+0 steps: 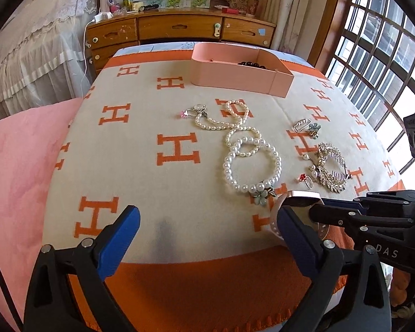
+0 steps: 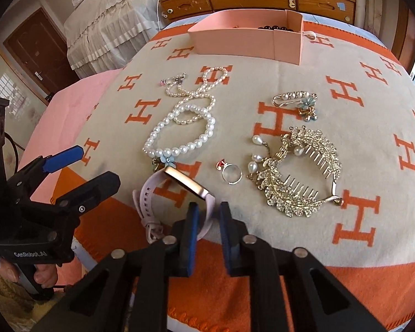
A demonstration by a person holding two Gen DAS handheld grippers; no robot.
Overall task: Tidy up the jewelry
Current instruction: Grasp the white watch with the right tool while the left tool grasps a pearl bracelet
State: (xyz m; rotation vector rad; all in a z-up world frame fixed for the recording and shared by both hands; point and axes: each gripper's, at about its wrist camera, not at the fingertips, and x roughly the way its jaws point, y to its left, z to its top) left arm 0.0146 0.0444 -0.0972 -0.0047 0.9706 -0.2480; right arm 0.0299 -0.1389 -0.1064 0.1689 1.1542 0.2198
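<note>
the right gripper (image 2: 209, 221) is nearly closed around the pale pink strap of the smartwatch (image 2: 179, 191), at 6 o'clock on the h-patterned blanket (image 2: 345, 63). the left gripper (image 1: 207, 229) gapes wide, holding nothing. the pink box (image 2: 246, 40) sits at 12 o'clock.

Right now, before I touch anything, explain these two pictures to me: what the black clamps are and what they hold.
No robot here: a person holds a clamp-like tool in each hand, each with two blue-padded fingers and a camera looking along them. One picture comes from the left tool, the other from the right. The left gripper is open and empty. The right gripper has its fingers closed on the strap of a pink watch. On the orange-lettered blanket lie a pearl bracelet, a pearl strand, a ring and a crystal hair comb, with a pink box behind.
</note>
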